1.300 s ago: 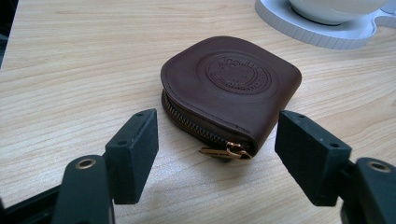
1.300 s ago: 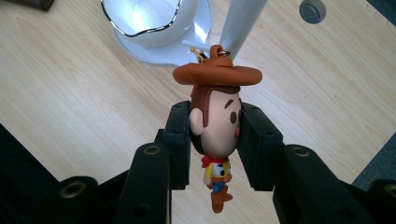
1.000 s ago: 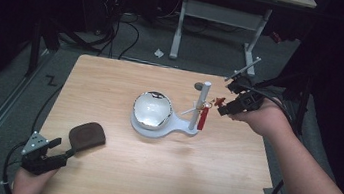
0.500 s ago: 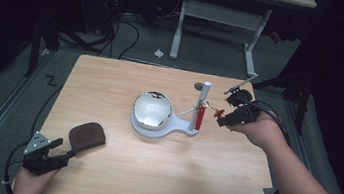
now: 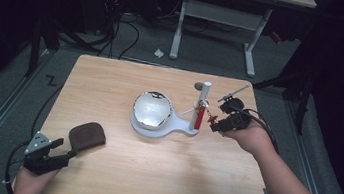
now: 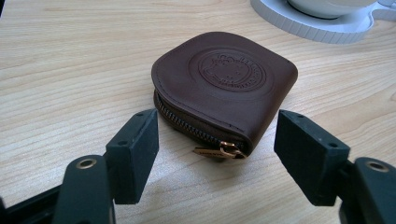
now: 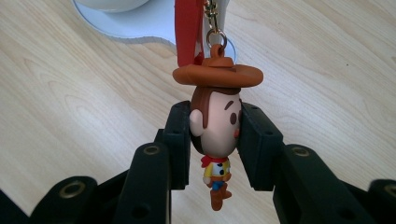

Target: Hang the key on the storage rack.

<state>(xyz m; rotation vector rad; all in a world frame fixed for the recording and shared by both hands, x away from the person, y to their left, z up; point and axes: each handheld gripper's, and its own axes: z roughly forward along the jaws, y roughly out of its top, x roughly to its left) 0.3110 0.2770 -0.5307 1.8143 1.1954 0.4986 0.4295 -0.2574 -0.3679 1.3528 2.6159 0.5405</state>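
Note:
A small cowboy keychain figure (image 7: 217,123) with a brown hat hangs by its gold clasp beside a red strap (image 7: 189,28). My right gripper (image 7: 215,142) is shut on the figure's head, just right of the white stand's post (image 5: 204,97). In the high view the right gripper (image 5: 215,122) sits low beside the red strap (image 5: 199,117). A brown leather zip pouch (image 6: 224,79) lies at the table's front left. My left gripper (image 6: 217,144) is open, one jaw either side of the pouch's zipper corner without touching it. From above, the left gripper (image 5: 64,149) rests just short of the pouch (image 5: 87,135).
The white stand (image 5: 178,126) carries a shiny round bowl (image 5: 152,109) mid-table. A small grey disc (image 5: 198,86) lies behind the post. The wooden table (image 5: 158,186) has bare surface at the front. Cables and desk legs stand on the floor beyond.
My right hand has come down with the cowboy figure, closer to the table beside the stand's post. The left gripper and the pouch have not moved.

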